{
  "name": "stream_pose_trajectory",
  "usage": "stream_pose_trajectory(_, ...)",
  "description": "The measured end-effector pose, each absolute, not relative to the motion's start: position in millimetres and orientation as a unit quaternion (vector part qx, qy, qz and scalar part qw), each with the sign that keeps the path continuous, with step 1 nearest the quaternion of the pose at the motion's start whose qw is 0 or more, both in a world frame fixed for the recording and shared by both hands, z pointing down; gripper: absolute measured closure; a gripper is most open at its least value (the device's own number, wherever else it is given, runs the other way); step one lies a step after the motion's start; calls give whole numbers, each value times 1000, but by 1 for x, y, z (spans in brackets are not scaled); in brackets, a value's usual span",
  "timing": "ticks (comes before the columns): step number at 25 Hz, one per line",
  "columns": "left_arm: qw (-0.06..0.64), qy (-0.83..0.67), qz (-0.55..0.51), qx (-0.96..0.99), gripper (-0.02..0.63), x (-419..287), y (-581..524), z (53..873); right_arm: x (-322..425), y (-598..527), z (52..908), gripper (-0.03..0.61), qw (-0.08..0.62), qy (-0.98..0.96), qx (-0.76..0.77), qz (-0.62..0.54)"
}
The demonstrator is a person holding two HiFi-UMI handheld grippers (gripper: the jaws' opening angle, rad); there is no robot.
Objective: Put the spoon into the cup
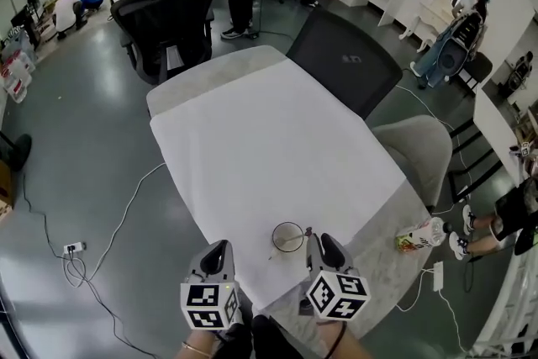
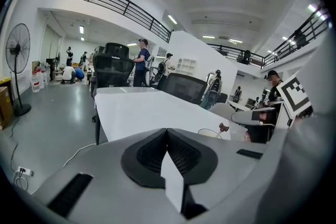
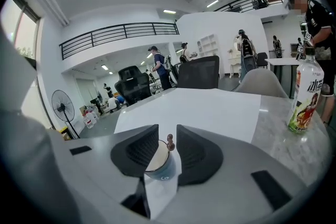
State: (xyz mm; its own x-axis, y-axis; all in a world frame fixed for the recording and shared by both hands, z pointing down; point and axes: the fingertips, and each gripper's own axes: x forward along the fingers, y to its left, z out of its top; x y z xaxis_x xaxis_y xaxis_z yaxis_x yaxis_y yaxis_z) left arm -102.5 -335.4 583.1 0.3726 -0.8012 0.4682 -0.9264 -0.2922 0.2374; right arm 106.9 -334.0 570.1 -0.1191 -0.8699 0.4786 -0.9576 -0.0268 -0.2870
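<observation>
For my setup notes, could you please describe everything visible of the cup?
The round blue-grey cup looks ceramic, with a cream inside and a small pale mark on its wall. It stands upright on the white table cover, near its front edge, framed by the right gripper's open fingers, which appear clear of it. A thin spoon with a brown knobbed end leans inside it.

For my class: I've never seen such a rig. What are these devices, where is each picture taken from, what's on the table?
No robot: a person holds a two-jaw gripper in each hand. One picture looks down from a head camera; the other two look along each gripper's jaws. The left gripper has its jaws together, holding nothing. The right gripper has its jaws apart, empty; the cup shows through the gap. The spoon stands in the cup on the white-covered table; a bottle stands nearby.
</observation>
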Motion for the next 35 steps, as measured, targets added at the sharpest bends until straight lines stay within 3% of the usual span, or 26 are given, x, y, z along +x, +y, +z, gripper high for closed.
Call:
stream_pose_trajectory(4, 228, -541, 120, 801, 595, -99, -338, 567, 112, -330, 552, 502, 64, -692, 668, 266)
stream_pose_trajectory(10, 219, -533, 94, 812, 595, -94, -334, 538, 128, -316, 518, 531, 56, -692, 683, 227)
stream_pose_trajectory(35, 160, -513, 71, 840, 595, -80, -342, 487, 145, -298, 473, 547, 52, -681, 712, 162)
